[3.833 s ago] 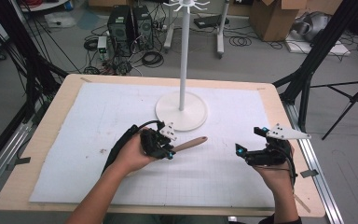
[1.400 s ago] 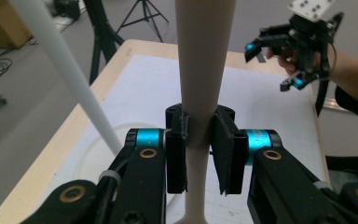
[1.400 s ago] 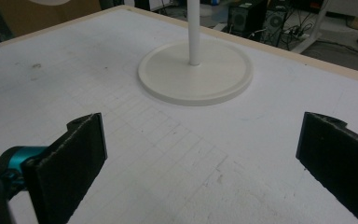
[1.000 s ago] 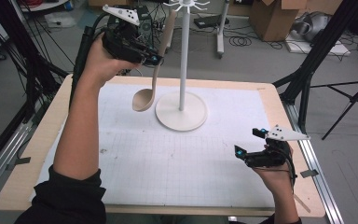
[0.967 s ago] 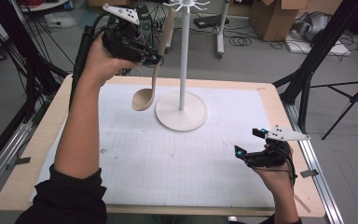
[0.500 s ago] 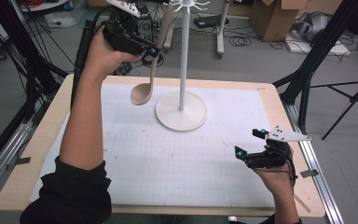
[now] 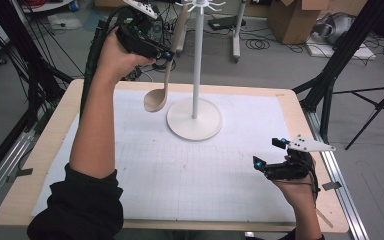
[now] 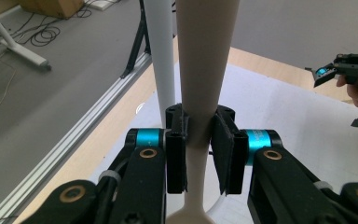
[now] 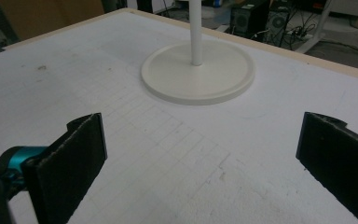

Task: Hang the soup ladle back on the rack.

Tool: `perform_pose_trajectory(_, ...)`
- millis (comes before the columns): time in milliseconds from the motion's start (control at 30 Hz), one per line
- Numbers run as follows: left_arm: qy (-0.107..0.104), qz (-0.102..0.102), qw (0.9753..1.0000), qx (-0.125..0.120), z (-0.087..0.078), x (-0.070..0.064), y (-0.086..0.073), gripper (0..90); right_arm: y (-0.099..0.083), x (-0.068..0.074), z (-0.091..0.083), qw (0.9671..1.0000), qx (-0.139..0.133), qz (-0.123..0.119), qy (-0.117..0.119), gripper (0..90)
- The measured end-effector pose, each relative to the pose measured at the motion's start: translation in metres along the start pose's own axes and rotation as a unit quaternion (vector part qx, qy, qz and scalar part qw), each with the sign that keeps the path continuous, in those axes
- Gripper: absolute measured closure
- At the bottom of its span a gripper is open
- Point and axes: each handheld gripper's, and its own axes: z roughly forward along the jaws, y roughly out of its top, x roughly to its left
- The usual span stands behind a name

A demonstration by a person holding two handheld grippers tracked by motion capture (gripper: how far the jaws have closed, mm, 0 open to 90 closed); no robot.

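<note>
Left gripper (image 7: pixel 166 54) raised high above the far left of the table, jaws clamped on the handle of a pale beige wooden ladle (image 7: pixel 164 70). Ladle hanging near upright, bowl down and well clear of the white gridded mat (image 7: pixel 190 170), handle tip up beside the hooked crown of the tall white hanging stand (image 7: pixel 196 60). Lying flat on the mat a few seconds ago; since then lifted, turned upright, and over the last second edged closer to the pole, handle end now near the top hooks. Probably the hang-up step, with only the hooking left, though whether the handle end has caught a hook cannot be told. Right gripper (image 7: pixel 267 161) parked low at the near right, jaws wide apart, nothing between them, unchanged throughout.
</note>
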Motion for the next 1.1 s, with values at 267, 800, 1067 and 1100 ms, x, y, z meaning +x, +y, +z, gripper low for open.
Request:
perform_pose_trajectory(267,0.013,-0.002,0.9998,0.014,0.002,-0.003,0.004,75.9,0.0,0.001,0.001,1.0,0.0,-0.003,0.0,0.2)
perform_pose_trajectory(800,0.041,-0.008,0.9978,0.051,0.005,-0.008,0.015,75.9,0.0,0.001,0.001,1.0,0.002,-0.001,0.0,0.2)
perform_pose_trajectory(1067,0.075,-0.022,0.9944,0.071,0.003,-0.003,0.012,75.9,0.0,0.0,0.0,1.0,-0.003,-0.001,0.0,0.1)
perform_pose_trajectory(1100,0.075,-0.025,0.9942,0.073,0.003,-0.003,0.012,75.8,0.0,0.0,0.0,1.0,-0.002,-0.001,0.001,0.2)
